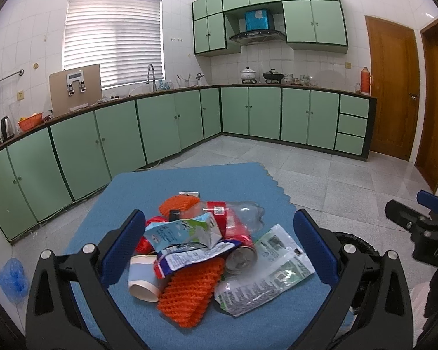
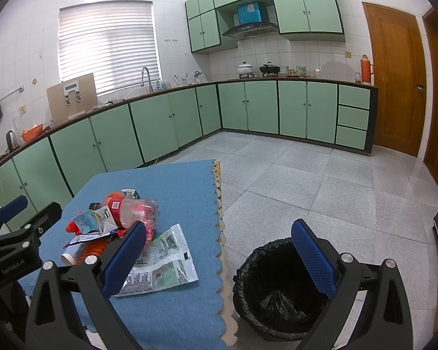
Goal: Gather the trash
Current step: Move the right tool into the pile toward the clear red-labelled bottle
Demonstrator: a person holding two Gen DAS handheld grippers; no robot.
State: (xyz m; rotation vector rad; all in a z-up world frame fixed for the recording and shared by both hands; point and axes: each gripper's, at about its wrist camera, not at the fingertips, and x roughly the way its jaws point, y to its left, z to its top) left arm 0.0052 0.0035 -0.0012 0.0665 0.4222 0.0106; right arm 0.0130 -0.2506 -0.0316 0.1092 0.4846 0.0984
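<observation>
A heap of trash lies on the blue cloth table (image 1: 166,186): a milk carton (image 1: 184,230), orange foam netting (image 1: 187,294), a paper cup (image 1: 141,278), a red can (image 1: 242,255), a clear plastic bottle (image 1: 248,214) and a white-green wrapper (image 1: 265,271). My left gripper (image 1: 219,250) is open, its fingers on either side of the heap, holding nothing. My right gripper (image 2: 219,259) is open and empty, above the table's right edge. The bin with a black bag (image 2: 277,288) stands on the floor right of the table. The wrapper (image 2: 163,262) and the bottle (image 2: 137,213) also show in the right wrist view.
Green kitchen cabinets (image 1: 160,125) run along the left and far walls. Wooden doors (image 1: 394,87) stand at the right. A blue plastic bag (image 1: 11,277) lies on the floor left of the table. Tiled floor (image 2: 321,180) lies beyond the bin.
</observation>
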